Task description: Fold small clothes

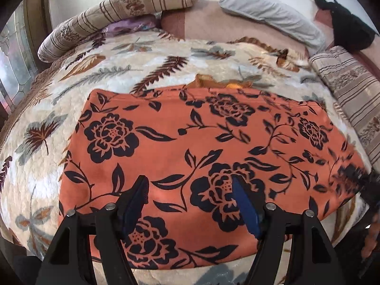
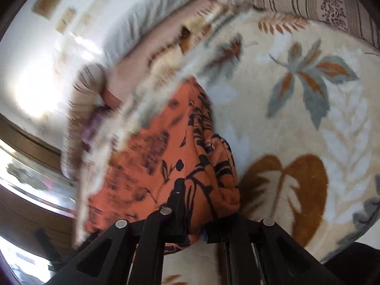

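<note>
In the left wrist view, the left gripper (image 1: 190,204) is hovering low over the orange floral garment (image 1: 190,147), its two blue-padded fingers (image 1: 245,209) standing wide apart and gripping nothing. The tongs are pointing forward across the cloth, angled slightly down, with both tips lying over the near half of the fabric. The garment is lying flat and spread out on the leaf-patterned blanket (image 1: 71,76) that is covering the bed, its far edge running straight across. At the garment's right corner a dark blurred shape (image 1: 356,173) is meeting the cloth; it is too smeared to make out clearly. A striped bolster (image 1: 118,16) and a grey pillow (image 1: 268,14) are resting along the far side of the bed, a second striped cushion (image 1: 351,90) is sitting at the right, and a black cloth (image 1: 349,26) is lying beyond it.

In the right wrist view, the right gripper (image 2: 192,225) is rolled over to one side, so the bed is appearing tilted. Its fingers are drawn nearly together and pinching a bunched fold of the orange floral garment (image 2: 166,161), which is gathering into creases right at the tips and trailing away over the blanket (image 2: 296,95). The left part of this view is motion-blurred.
</note>
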### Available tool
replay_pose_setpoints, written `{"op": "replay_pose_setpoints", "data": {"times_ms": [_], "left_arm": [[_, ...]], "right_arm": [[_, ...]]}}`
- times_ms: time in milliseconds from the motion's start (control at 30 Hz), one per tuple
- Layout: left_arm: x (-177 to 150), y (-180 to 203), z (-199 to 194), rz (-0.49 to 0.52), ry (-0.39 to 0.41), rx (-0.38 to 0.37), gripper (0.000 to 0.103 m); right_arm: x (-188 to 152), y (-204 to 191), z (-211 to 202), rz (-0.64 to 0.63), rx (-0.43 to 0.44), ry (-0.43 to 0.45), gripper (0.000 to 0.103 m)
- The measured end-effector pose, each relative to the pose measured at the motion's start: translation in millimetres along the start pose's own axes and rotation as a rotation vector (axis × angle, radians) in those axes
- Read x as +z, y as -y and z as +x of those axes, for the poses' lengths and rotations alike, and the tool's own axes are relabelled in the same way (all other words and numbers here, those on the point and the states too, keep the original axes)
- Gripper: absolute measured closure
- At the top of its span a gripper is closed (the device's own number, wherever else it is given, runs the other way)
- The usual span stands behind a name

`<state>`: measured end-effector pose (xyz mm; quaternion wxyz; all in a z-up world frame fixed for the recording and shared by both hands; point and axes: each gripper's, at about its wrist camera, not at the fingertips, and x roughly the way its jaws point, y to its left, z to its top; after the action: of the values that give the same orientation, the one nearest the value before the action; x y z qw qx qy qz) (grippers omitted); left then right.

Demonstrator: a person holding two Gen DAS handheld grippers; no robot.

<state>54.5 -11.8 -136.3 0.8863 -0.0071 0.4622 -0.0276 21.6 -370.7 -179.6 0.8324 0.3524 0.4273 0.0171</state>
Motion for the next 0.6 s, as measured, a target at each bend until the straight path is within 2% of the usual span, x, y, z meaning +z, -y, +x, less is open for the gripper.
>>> {"op": "replay_pose_setpoints", "data": {"times_ms": [33,67,100,167,200,233,267,333,467,533,600], "left_arm": [[-0.2,1.0,9.5,0.007,-0.037,0.011,0.030],[-1.3,2.3,19.1,0.022,-0.070,0.025,0.030],[-2.4,3.9,20.4,0.042,-0.055,0.036,0.027],[-3.0,6.2,19.5,0.068,-0.041,0.048,0.026],[-3.1,5.6,20.0,0.070,-0.042,0.045,0.025],[-3.7,4.1,20.2,0.068,-0.039,0.039,0.025],[-4.1,3.2,20.3,0.065,-0.037,0.034,0.024],[-5.6,2.0,20.4,0.064,-0.026,0.031,0.024],[-7.5,2.8,19.9,0.065,-0.022,0.035,0.024],[-6.8,2.2,20.1,0.065,-0.025,0.029,0.024],[-7.0,1.7,19.9,0.068,-0.025,0.024,0.024]], "right_arm": [[-2.7,12.9,20.7,0.040,-0.021,-0.096,0.088],[-4.2,27.3,23.0,0.120,0.051,-0.096,0.087],[-3.2,38.5,14.7,0.196,0.120,-0.076,0.084],[3.1,49.6,-5.6,0.248,0.157,-0.047,0.066],[7.0,53.3,-15.8,0.244,0.159,-0.027,0.062],[11.6,56.2,-23.5,0.235,0.152,-0.011,0.042],[18.7,59.4,-30.7,0.226,0.147,0.008,0.030],[37.0,62.4,-34.2,0.194,0.182,0.025,0.030],[91.8,40.7,7.2,0.055,0.264,-0.090,0.030],[112.7,28.5,35.2,-0.023,0.261,-0.149,0.030],[128.7,18.6,67.5,-0.065,0.224,-0.226,0.030]]}}
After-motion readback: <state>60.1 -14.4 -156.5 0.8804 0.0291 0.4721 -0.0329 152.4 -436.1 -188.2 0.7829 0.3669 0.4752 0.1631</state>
